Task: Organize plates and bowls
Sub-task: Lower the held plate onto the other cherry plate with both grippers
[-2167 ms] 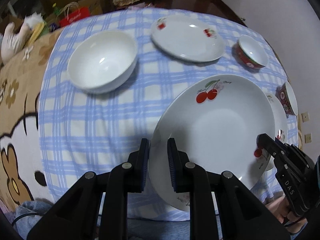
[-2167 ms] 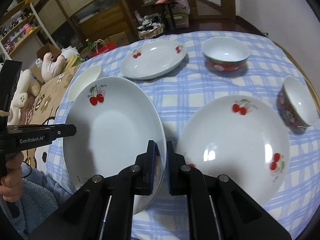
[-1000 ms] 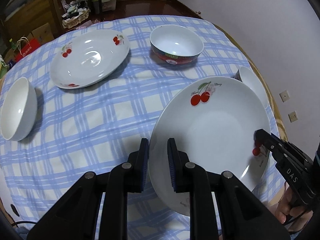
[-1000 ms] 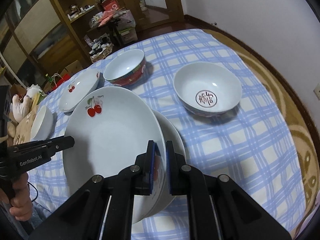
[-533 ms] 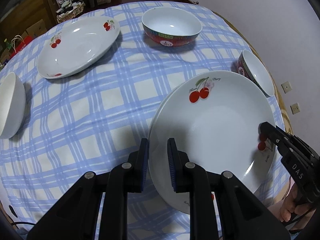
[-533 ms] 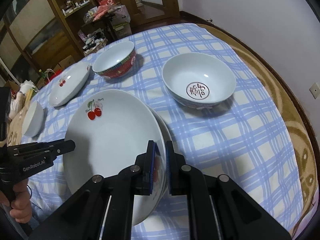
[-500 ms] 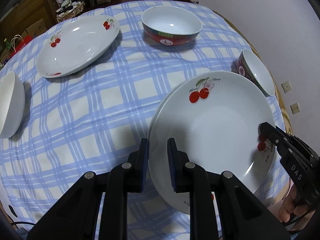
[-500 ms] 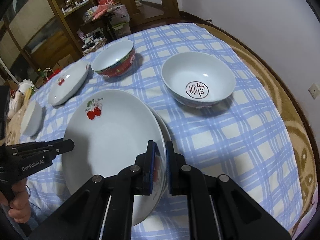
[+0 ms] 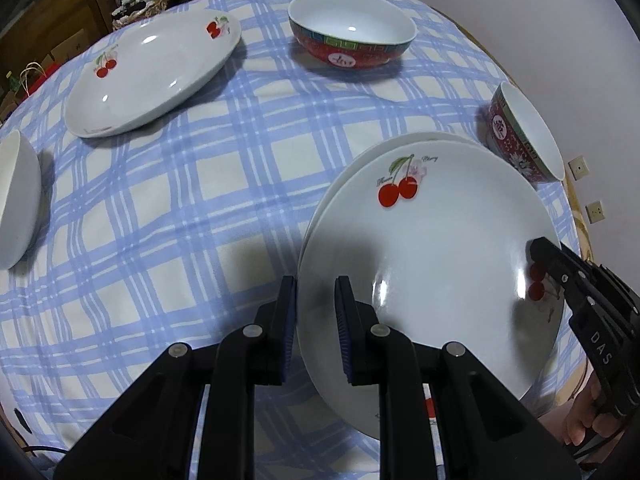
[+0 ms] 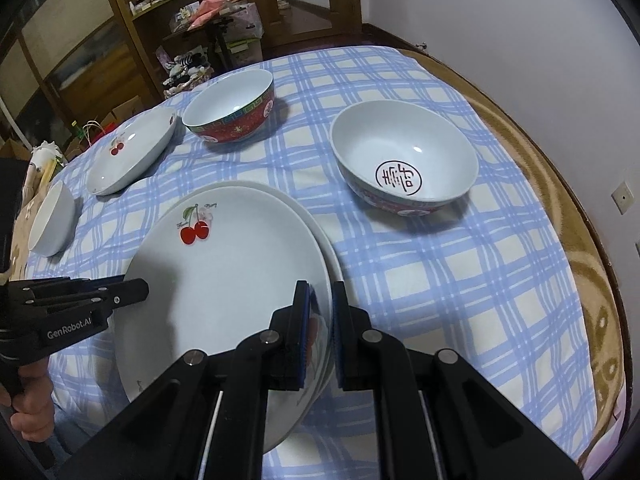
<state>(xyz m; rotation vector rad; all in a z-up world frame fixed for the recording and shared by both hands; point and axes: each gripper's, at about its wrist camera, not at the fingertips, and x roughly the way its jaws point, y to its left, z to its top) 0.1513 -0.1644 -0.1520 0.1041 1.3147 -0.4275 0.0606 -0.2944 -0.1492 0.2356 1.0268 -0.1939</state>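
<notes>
Both grippers hold one white cherry plate (image 9: 432, 248), also in the right wrist view (image 10: 224, 276). My left gripper (image 9: 316, 328) is shut on its left rim; my right gripper (image 10: 320, 332) is shut on its right rim. The held plate sits just over a second cherry plate (image 10: 320, 232) on the table, whose rim shows behind it (image 9: 424, 138). A third cherry plate (image 9: 152, 72) lies far left. A red bowl (image 9: 352, 32) stands at the back, another red bowl (image 9: 524, 136) at the right, and a plain white bowl (image 9: 16, 196) at the left edge.
A round table with a blue checked cloth (image 9: 192, 184) carries everything. A wall (image 10: 520, 40) runs close along the right side. Wooden shelves and clutter (image 10: 160, 12) stand behind the table. The table's edge (image 10: 600, 280) curves near the right-hand bowl (image 10: 404, 160).
The held plate has been carried right across the table and lowered over the second cherry plate. Both grippers stay shut on its rims.
</notes>
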